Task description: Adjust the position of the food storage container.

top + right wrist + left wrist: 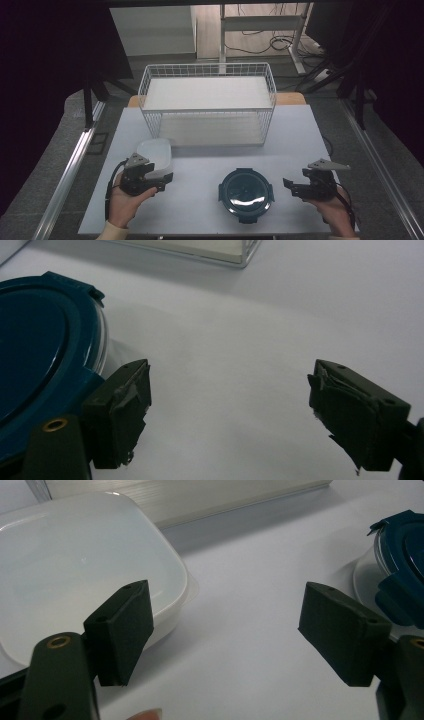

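White square container (155, 155) with lid on pale surface (200, 210), near left front, just before wire basket (207, 102). Left tongs (162, 182) spread wide, empty, low at container's near edge; in left gripper view, one black pad (122, 630) overlapping the container's (85, 575) rim, contact not discernible, other pad over bare surface. Round container with dark teal clip lid (246, 194) at centre front, well apart from the white one. Right tongs (290, 186) likewise spread, empty, pointing toward the round container from its right, near but apart; in right gripper view, teal lid (40, 355) beside and behind one pad (120, 415), other pad over bare surface. Basket at rear, holding nothing visible.
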{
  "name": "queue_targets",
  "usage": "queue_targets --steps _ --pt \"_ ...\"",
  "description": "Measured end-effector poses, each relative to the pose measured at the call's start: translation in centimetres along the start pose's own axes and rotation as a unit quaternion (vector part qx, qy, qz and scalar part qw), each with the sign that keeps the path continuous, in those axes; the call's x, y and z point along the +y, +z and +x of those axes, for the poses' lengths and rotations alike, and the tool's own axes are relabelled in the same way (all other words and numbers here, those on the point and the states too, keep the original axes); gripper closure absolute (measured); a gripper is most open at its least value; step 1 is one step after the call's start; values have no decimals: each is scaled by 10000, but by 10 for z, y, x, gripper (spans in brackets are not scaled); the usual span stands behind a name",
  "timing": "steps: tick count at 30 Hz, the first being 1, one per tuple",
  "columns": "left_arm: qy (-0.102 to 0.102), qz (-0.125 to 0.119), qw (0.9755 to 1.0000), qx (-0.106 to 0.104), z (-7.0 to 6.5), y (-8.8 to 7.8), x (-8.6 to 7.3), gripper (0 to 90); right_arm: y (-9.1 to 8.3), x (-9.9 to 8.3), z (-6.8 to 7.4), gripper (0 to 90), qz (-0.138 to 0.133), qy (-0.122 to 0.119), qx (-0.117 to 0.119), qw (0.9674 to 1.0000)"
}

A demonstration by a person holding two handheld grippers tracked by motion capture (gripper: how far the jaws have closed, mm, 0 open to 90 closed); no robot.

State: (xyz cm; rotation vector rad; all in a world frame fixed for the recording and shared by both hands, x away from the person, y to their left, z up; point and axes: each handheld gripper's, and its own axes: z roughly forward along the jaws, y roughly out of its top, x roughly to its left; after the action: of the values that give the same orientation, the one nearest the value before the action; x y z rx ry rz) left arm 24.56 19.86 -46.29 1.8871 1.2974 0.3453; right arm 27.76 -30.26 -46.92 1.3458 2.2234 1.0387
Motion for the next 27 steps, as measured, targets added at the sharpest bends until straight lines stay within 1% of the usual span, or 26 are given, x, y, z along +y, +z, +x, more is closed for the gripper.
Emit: queue_targets --steps 3,4,6,8,9,13,15,18,19,24,27 --pt "-32 1 10000 -1 1 -1 0 215 -1 -1 -3 179 -35 55 -21 10000" --pt "-25 3 10000 -8 2 -2 -1 216 -1 -1 -4 186 -36 62 10 10000" --pt "0 19 10000 -9 2 -2 -2 215 0 -1 -4 190 -37 28 40 10000" --pt "2 62 10000 16 5 -2 -4 214 1 1 -2 198 -1 -90 80 9999" --pt "0 76 10000 2 6 -2 -5 216 2 2 -1 203 41 -127 146 9998" --pt "21 56 10000 -66 5 -5 -5 219 3 2 0 207 117 -114 174 9997" --pt "25 70 10000 -64 6 -5 -6 219 3 2 0 209 118 -108 175 9997" --pt "-16 127 9999 -89 6 -3 -7 219 3 2 -1 212 133 -108 174 9997" --pt "-12 153 9998 -110 6 -3 -7 218 2 2 0 215 144 -167 216 9995" --pt "54 196 9997 -149 2 -1 -7 210 1 5 1 226 170 -192 240 9994" --pt "121 231 9995 -182 0 1 -6 205 -1 6 5 250 231 -203 277 9991"
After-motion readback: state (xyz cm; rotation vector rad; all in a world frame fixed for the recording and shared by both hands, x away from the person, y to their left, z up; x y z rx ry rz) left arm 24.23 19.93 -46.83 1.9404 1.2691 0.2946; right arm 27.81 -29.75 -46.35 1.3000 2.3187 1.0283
